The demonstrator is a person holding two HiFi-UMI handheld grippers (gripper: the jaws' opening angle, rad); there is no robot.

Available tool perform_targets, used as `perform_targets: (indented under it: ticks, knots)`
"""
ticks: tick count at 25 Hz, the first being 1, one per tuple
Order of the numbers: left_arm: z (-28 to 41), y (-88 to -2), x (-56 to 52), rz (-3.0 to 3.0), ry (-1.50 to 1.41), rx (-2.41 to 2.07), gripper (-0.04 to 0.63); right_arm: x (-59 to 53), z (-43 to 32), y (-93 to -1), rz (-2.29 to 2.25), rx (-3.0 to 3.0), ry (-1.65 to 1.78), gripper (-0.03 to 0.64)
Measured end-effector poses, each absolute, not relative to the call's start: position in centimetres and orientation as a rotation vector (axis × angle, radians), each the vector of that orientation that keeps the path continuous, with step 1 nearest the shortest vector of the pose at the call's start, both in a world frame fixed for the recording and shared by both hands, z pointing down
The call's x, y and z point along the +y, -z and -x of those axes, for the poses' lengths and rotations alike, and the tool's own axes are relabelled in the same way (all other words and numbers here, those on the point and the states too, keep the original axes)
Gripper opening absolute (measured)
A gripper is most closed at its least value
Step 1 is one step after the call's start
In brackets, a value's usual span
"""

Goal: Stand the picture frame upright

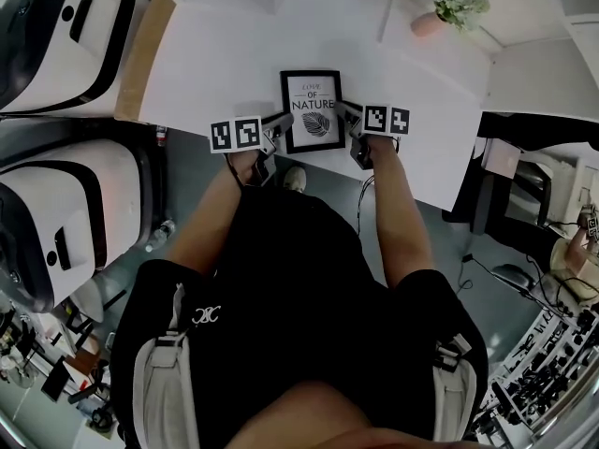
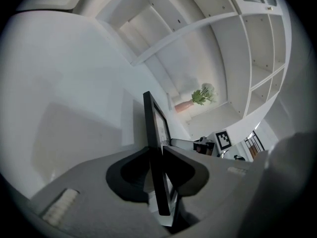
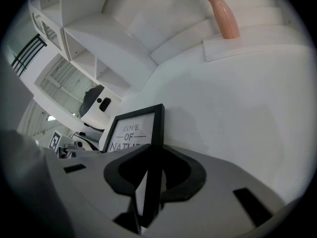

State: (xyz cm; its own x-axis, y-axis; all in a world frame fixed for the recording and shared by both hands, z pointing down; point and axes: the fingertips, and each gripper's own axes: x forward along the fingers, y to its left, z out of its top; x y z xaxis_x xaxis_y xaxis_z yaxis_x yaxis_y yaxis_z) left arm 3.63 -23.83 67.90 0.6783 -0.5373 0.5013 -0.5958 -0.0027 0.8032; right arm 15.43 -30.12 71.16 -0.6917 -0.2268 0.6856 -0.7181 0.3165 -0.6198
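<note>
A black picture frame (image 1: 312,110) with a "Love of Nature" leaf print is at the near edge of the white table (image 1: 215,64), its face toward the head camera. My left gripper (image 1: 279,122) is shut on its left edge. In the left gripper view, the thin black frame edge (image 2: 151,118) runs between the jaws of the left gripper (image 2: 156,152), and both press on it. My right gripper (image 1: 349,115) is shut on the right edge. In the right gripper view, the frame (image 3: 133,128) sits clamped in the right gripper (image 3: 154,150). I cannot tell whether the frame's bottom rests on the table.
A pink vase with a green plant (image 1: 440,17) stands on a low white step at the far right of the table. White shelving (image 2: 223,33) rises behind it. Two white chairs (image 1: 56,36) stand to the left of the table. The person's legs are close to the table's front edge.
</note>
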Motion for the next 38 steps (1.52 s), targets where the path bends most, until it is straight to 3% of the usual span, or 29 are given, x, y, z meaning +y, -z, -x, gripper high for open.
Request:
perform_targets:
  ticks: [14, 23, 38]
  knots:
    - [-2.9, -61.3, -24.3, -1.945, -0.233, -1.125, 0.091, -31.0, -14.6, -60.8, -0.955, -2.433, -0.810, 0.074]
    - [-0.4, -50.9, -26.4, -2.310, -0.283, -1.509, 0.091, -31.5, -12.4, -48.4, -1.116, -2.719, -0.241, 0.074]
    - [2.2, -46.8, -25.5, -2.410, -0.280, -1.675, 0.091, -30.5, -9.9, -44.5, -1.151, -2.792, -0.150, 0.072]
